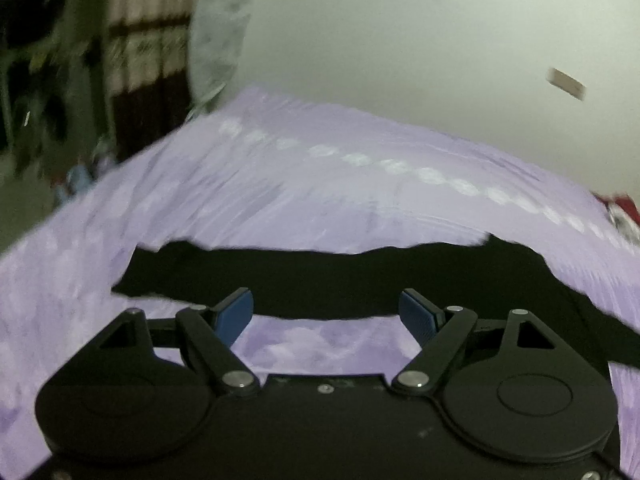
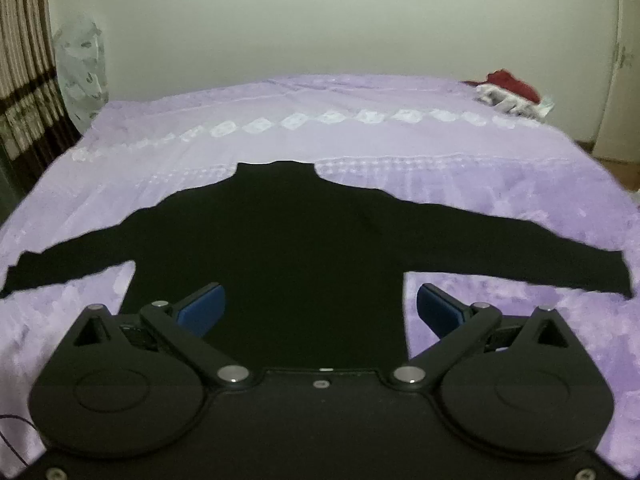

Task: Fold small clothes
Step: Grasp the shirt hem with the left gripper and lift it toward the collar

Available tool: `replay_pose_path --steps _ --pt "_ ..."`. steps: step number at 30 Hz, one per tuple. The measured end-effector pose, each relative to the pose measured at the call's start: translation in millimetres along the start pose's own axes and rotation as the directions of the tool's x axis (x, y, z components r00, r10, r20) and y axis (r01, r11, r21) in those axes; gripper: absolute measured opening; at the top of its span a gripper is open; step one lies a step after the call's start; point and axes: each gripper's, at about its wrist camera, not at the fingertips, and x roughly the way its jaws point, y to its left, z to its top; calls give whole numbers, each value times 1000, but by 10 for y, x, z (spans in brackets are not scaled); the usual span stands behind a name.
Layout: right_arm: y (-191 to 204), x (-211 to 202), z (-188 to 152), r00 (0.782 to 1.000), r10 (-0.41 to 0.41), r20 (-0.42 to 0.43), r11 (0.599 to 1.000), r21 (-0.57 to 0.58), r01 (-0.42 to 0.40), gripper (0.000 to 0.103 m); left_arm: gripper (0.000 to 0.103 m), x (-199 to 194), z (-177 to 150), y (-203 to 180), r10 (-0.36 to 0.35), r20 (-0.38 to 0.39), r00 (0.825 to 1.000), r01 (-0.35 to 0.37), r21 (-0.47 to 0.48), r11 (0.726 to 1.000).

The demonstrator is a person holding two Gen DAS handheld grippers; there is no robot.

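Black top (image 2: pixel 304 232) lies flat on the bed (image 2: pixel 400 140), collar far, sleeves stretched left-right, loads of room around; both my jaws spread wide, empty.

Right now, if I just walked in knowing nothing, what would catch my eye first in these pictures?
First, the black long-sleeved top, spread flat with both sleeves stretched out across the lilac bedspread. Next, the blue-padded right gripper and left gripper, both open and holding nothing near the garment. Last, a red and white bundle at the bed's far right corner.
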Motion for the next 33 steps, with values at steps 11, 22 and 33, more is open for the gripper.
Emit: replay_pose_path --steps 11,22,33 --pt "-208 675 43 1000 -6 -29 983 182 11 98 76 986 -199 1723 159 -54 986 -165 -487 858" --pt "22 1027 10 996 -21 -84 995 98 29 98 75 1549 -331 2409 203 -56 978 -186 -681 708" --pt "228 1162 -83 991 -27 -135 998 49 34 98 15 1647 -328 2436 252 -26 967 -200 -687 698"
